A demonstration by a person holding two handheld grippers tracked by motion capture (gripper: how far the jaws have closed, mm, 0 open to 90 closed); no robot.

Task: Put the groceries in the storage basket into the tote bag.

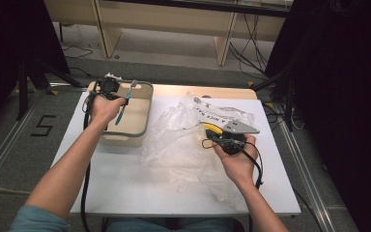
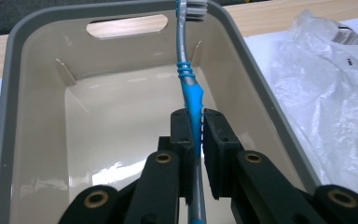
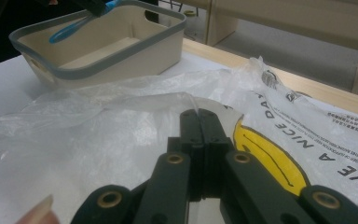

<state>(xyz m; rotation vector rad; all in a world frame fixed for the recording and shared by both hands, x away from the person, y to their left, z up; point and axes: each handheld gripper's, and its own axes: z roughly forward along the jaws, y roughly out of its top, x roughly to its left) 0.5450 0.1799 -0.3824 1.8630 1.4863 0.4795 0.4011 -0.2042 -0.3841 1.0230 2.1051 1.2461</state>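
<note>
High view: the left gripper (image 1: 118,94) is held over the bin (image 1: 144,126) at about 10 o'clock on the table (image 1: 125,188), with a toothbrush (image 1: 122,112) clamped in it and slanting down into the bin. The right gripper (image 1: 221,139) is seen at about 3 o'clock, resting on the clear plastic bag (image 1: 174,140) that is spread across the table's middle. Left gripper view: the toothbrush (image 2: 192,95) is pinched on its blue grip between the jaws, closed narrow on it; the bristle head is up at 12 o'clock, level with the far rim of the bin (image 2: 14,93), and the handle end runs down between the jaws at 6 o'clock. The bin floor below looks bare. Right gripper view: the jaws of the right gripper (image 3: 199,116) are pressed together on a fold of the bag (image 3: 98,135), so the film is pinned; the bin (image 3: 135,53) is seen at 11 o'clock with the toothbrush (image 3: 70,29) hanging over it. Step judged in hand: toothbrush being placed into the bin while the bag is kept held down. Next move is judged to need the left gripper lowered closer to the bin floor, tilted flatter, then the jaws opened so the brush is dropped inside rather than left leaning on the rim.
</note>
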